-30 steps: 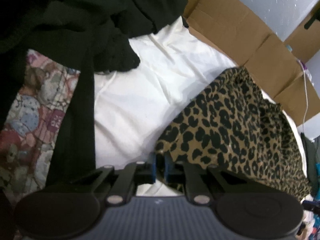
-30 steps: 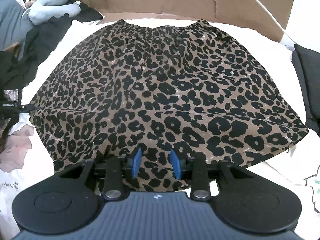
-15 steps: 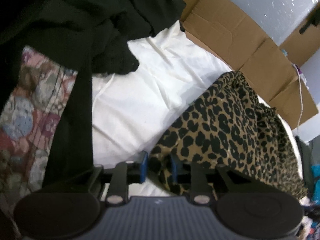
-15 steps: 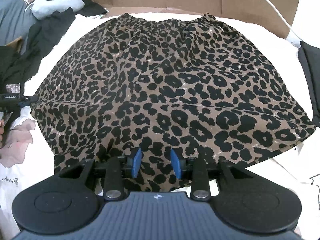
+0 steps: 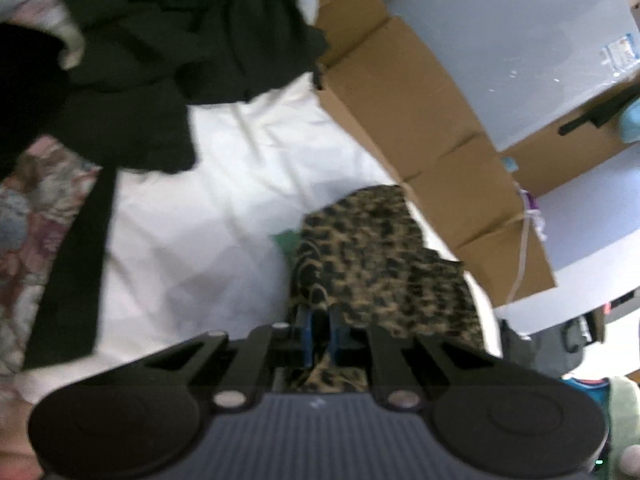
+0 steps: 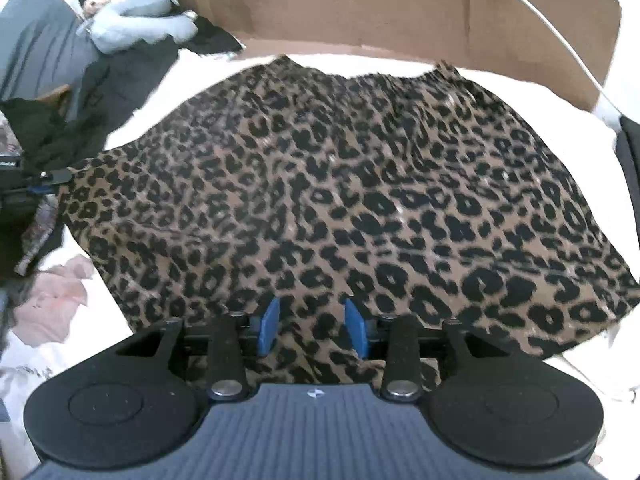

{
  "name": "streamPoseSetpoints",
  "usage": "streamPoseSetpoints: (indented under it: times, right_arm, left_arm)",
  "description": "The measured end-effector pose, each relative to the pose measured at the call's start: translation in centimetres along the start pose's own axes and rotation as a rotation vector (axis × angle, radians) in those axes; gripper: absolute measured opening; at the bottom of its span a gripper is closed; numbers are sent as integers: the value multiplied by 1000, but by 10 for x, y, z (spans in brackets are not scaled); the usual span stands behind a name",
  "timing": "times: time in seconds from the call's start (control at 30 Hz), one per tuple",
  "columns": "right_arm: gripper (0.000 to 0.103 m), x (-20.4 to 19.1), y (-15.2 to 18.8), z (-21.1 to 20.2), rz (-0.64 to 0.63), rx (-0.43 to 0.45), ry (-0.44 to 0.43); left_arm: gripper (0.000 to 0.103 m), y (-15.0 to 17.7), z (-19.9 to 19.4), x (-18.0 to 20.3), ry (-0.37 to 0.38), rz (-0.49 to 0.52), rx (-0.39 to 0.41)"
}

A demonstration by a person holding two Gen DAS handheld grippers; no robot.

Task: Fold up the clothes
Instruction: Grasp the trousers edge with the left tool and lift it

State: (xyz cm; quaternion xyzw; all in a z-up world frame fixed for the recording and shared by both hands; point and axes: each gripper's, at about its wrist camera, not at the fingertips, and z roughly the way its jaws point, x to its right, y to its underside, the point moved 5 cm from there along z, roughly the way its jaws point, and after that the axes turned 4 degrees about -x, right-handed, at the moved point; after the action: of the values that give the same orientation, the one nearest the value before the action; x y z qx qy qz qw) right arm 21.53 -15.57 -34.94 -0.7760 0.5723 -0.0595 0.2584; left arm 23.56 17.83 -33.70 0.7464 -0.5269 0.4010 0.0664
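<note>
2 neighbours: black clothes (image 5: 168,60) | cardboard (image 5: 420,128) beside leopard skirt (image 6: 340,200)

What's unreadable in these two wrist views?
- Left wrist: whole view motion-blurred; skirt print smeared.
- Left wrist: left hand-held gripper pads nearly together around a skirt fold; contact hidden by cloth.
- Right wrist: skirt hem beneath the right hand-held gripper hidden by its body.
- Right wrist: black cloth cut off by the right edge.

My right gripper (image 6: 312,326): jaws apart over near hem | leopard-print skirt (image 6: 360,200): spread flat on white sheet (image 6: 560,108) | cardboard (image 6: 360,4): far | left gripper (image 6: 40,184): at skirt's left corner
</note>
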Motion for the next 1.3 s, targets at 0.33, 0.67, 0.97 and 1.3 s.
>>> streamPoseSetpoints:
  times: [0.33,0.67,0.97,1.3]
  right_arm:
    - [51,-32,-34,-7,-50,79,-95]
    - [50,-61,-45,-6,-114,107,-156]
    - [50,-72,-48,-3,-105,109,-189]
    - [49,-74,-59,6,-47,120,-176]
  left_arm:
    - [9,12,24,77,148,47,-90]
    - [9,42,69,124,243,89,-196]
    - [9,66,88,153,297,94,-247]
    - [9,72,96,165,324,70,-237]
